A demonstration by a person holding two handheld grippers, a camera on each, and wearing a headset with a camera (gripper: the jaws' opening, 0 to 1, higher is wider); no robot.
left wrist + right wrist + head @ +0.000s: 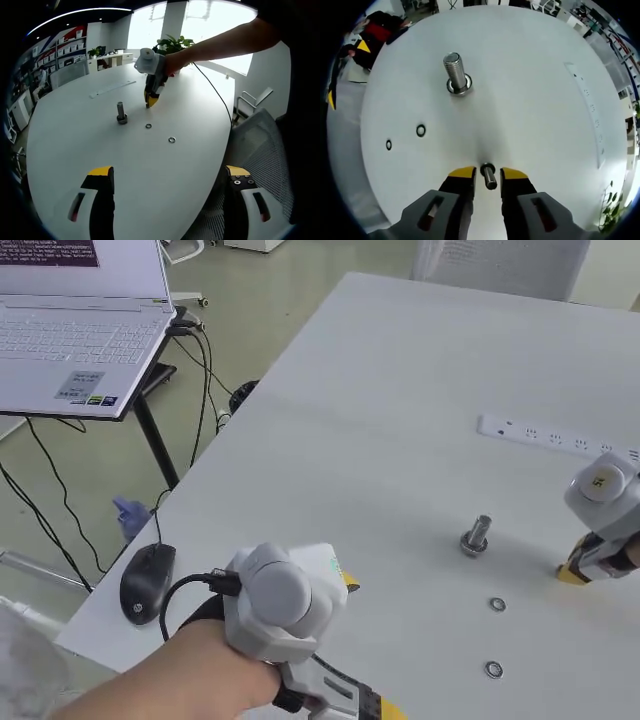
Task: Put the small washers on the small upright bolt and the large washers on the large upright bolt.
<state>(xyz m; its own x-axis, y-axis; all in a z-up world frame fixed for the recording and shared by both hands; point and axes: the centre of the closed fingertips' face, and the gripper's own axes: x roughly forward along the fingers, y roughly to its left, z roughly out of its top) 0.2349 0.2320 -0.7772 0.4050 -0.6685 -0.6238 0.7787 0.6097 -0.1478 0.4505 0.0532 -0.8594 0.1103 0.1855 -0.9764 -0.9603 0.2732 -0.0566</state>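
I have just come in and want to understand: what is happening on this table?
A person works with two handheld grippers. The right gripper has its jaws on either side of the small bolt. The left gripper hovers open and empty near the table edge. Two washers lie loose beside the large bolt.

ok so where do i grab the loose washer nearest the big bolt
Pinch the washer across its outer rim, coming straight down from above. It lies flat on the table, a thin ring with nothing standing up, so a sideways approach would likely just push it along.
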